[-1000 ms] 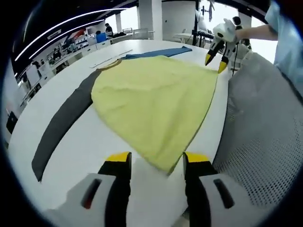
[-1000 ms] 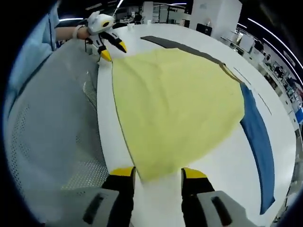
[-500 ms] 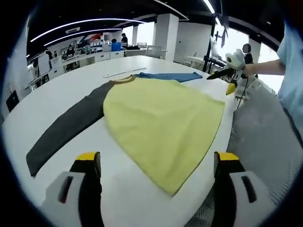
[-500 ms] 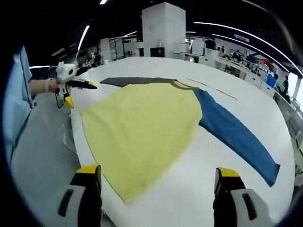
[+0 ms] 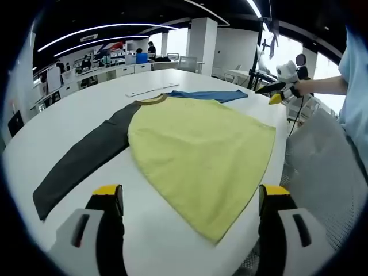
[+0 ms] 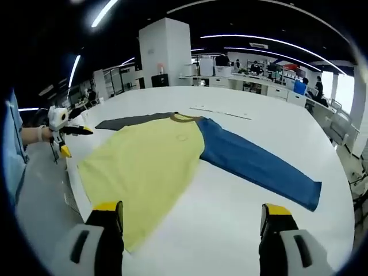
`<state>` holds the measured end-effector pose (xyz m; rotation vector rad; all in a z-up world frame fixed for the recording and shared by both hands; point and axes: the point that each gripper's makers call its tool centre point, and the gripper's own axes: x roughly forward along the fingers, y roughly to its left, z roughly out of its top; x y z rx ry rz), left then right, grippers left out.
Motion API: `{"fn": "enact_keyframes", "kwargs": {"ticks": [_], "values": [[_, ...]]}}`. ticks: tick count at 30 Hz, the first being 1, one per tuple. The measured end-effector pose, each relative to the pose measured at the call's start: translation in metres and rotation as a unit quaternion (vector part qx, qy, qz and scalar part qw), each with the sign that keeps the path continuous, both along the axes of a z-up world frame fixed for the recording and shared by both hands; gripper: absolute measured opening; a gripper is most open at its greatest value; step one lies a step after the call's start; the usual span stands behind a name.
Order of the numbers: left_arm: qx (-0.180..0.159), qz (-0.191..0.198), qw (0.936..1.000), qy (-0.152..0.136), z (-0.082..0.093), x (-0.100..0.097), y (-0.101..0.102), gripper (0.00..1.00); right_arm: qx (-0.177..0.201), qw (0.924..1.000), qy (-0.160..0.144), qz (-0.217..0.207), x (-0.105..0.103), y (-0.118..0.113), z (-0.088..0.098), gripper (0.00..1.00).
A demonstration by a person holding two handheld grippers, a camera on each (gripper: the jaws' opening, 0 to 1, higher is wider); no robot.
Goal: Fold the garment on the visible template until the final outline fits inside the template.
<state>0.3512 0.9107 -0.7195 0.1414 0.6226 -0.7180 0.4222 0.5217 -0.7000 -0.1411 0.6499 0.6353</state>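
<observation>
A long-sleeved shirt lies flat on the white table (image 5: 75, 121). Its yellow body (image 5: 198, 144) (image 6: 144, 167) spreads toward me, with a dark grey sleeve (image 5: 80, 158) (image 6: 129, 121) and a blue sleeve (image 5: 210, 94) (image 6: 256, 167) stretched out to either side. My left gripper (image 5: 191, 195) stands open over the near hem corner, holding nothing. My right gripper (image 6: 191, 210) is also open and empty over the table beside the hem. Each gripper shows in the other's view, held by a hand off the table's edge: the right gripper (image 5: 265, 95) and the left gripper (image 6: 75, 141).
A thin pale strip (image 5: 152, 88) (image 6: 221, 112) lies on the table beyond the collar. A grey mesh surface (image 5: 328, 172) borders the table on the person's side, next to a light blue sleeve (image 5: 356, 86). Desks and people fill the far room.
Both grippers, close over the hem corners a second ago, have opened wide and drawn back. The hem lies flat on the table. The right view has swung toward the blue sleeve.
</observation>
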Motion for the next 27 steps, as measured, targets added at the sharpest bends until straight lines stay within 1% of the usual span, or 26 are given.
{"fn": "enact_keyframes", "kwargs": {"ticks": [2,3,4,5,6,7,8,9,10,13,15,16,17,18,19,20,21,22,23,24,26,27], "values": [[0.002,0.002,1.0000,0.000,0.000,0.002,0.001,0.95,0.009,0.9997,-0.003,-0.023,0.008,-0.011,0.003,1.00],[0.001,0.004,1.0000,0.000,0.000,0.003,0.002,0.94,0.013,0.9987,-0.011,-0.048,0.016,-0.021,0.005,1.00],[0.001,0.005,1.0000,-0.001,0.000,0.004,0.002,0.94,0.013,0.9982,-0.015,-0.057,0.019,-0.024,0.006,1.00],[0.001,0.005,1.0000,-0.003,0.000,0.005,0.003,0.94,0.010,0.9960,-0.027,-0.084,0.027,-0.035,0.009,1.00],[-0.001,0.005,1.0000,-0.005,0.001,0.007,0.003,0.94,0.014,0.9945,-0.035,-0.097,0.032,-0.040,0.011,1.00],[-0.001,0.006,1.0000,-0.006,0.001,0.008,0.003,0.94,0.026,0.9923,-0.038,-0.115,0.037,-0.046,0.013,1.00],[-0.001,0.007,0.9999,-0.008,0.002,0.009,0.004,0.94,0.028,0.9900,-0.033,-0.134,0.040,-0.053,0.011,1.00],[-0.001,0.009,0.9999,-0.008,0.002,0.011,0.004,0.94,0.028,0.9877,-0.040,-0.148,0.047,-0.062,0.012,1.00],[0.000,0.009,0.9999,-0.008,0.002,0.012,0.005,0.93,0.026,0.9868,-0.044,-0.154,0.050,-0.066,0.011,0.98],[0.002,0.012,0.9999,-0.008,0.001,0.014,0.009,0.92,0.026,0.9826,-0.040,-0.179,0.062,-0.082,0.008,0.90],[0.002,0.014,0.9999,-0.009,0.001,0.015,0.010,0.92,0.022,0.9765,-0.051,-0.208,0.074,-0.097,0.009,0.91],[0.001,0.016,0.9998,-0.008,0.001,0.015,0.011,0.91,0.021,0.9746,-0.053,-0.217,0.076,-0.100,0.009,0.91],[0.000,0.017,0.9998,-0.007,0.000,0.015,0.012,0.90,0.019,0.9676,-0.063,-0.244,0.083,-0.112,0.011,0.91],[0.000,0.020,0.9998,-0.007,0.000,0.015,0.013,0.90,0.026,0.9636,-0.065,-0.258,0.087,-0.117,0.011,0.90],[-0.002,0.026,0.9996,-0.007,-0.001,0.016,0.015,0.90,0.035,0.9575,-0.065,-0.279,0.091,-0.125,0.011,0.88],[-0.004,0.030,0.9995,-0.009,-0.001,0.016,0.017,0.90,0.030,0.9557,-0.060,-0.287,0.093,-0.130,0.008,0.85],[-0.008,0.037,0.9992,-0.009,-0.002,0.016,0.019,0.90,0.025,0.9530,-0.053,-0.297,0.094,-0.137,0.003,0.78],[-0.010,0.041,0.9991,-0.008,-0.003,0.016,0.020,0.89,0.029,0.9521,-0.053,-0.300,0.096,-0.139,0.001,0.73],[-0.012,0.048,0.9988,-0.004,-0.005,0.015,0.022,0.89,0.034,0.9495,-0.046,-0.309,0.096,-0.142,-0.004,0.67],[-0.013,0.050,0.9987,-0.004,-0.006,0.015,0.022,0.89,0.031,0.9462,-0.040,-0.320,0.095,-0.145,-0.009,0.62],[-0.015,0.057,0.9982,-0.001,-0.009,0.014,0.026,0.88,0.020,0.9456,-0.042,-0.322,0.096,-0.148,-0.017,0.58],[-0.014,0.065,0.9978,0.001,-0.011,0.014,0.030,0.88,0.017,0.9427,-0.039,-0.331,0.095,-0.152,-0.022,0.53]]}}
